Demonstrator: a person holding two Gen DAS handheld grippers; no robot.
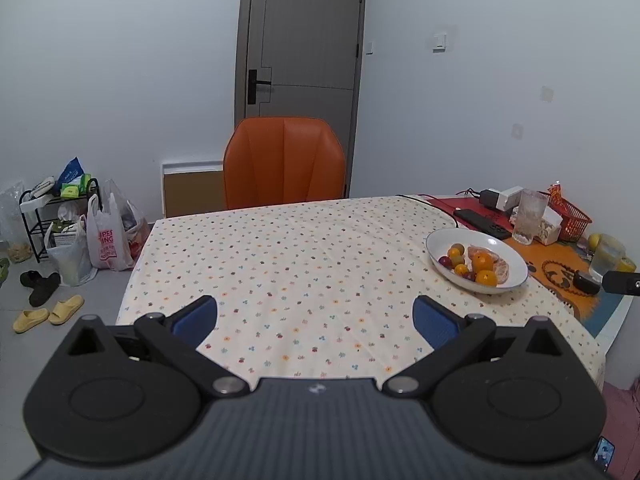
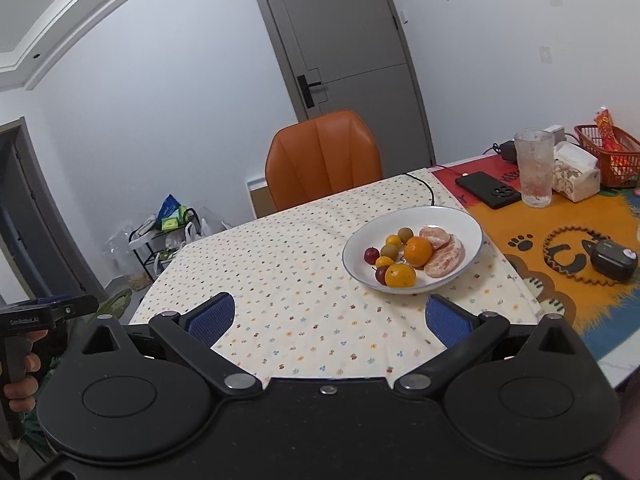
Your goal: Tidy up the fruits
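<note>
A white bowl (image 2: 470,226) (image 1: 436,238) stands on the flowered tablecloth (image 1: 288,264) (image 2: 288,280). In it lie oranges (image 2: 418,251) (image 1: 481,261), peeled orange segments (image 2: 444,258), small red plums (image 2: 371,255) and small yellow-green fruits (image 2: 405,233). My left gripper (image 1: 315,318) is open and empty above the cloth, with the bowl to its right. My right gripper (image 2: 331,318) is open and empty too, just short of the bowl's near rim. At the left edge of the right wrist view a hand holds the left gripper's handle (image 2: 24,332).
An orange chair (image 1: 284,162) (image 2: 323,158) stands at the table's far side. Right of the bowl lie a phone (image 2: 489,189), a glass (image 2: 535,167), a red basket (image 2: 610,154), a tissue pack (image 2: 576,174) and a dark case (image 2: 614,260). Bags and slippers (image 1: 48,312) cover the floor on the left.
</note>
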